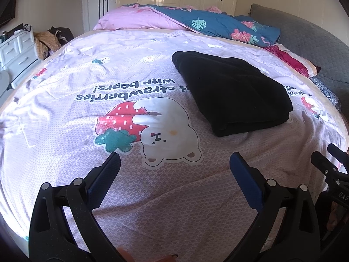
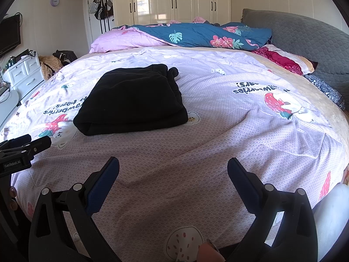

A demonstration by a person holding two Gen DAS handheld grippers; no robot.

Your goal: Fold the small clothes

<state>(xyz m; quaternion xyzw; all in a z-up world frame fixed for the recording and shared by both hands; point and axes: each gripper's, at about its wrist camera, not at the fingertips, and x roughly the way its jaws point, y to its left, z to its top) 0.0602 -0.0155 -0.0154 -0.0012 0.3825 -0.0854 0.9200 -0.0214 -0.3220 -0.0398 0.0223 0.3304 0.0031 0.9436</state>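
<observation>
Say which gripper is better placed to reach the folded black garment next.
Marginally the left gripper, though it's close. Both are open and hang over bare sheet, but the black garment seems nearer in its view than to the right gripper.

The bedsheet (image 1: 152, 196) reads "strawberries with bears!"; the left gripper (image 2: 26, 146) is marked "GenRobot.AI".

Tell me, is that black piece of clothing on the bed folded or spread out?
Folded. The black garment lies as a compact stacked rectangle on the bedsheet, with doubled layers showing along its near edge. Neither gripper touches it.
</observation>
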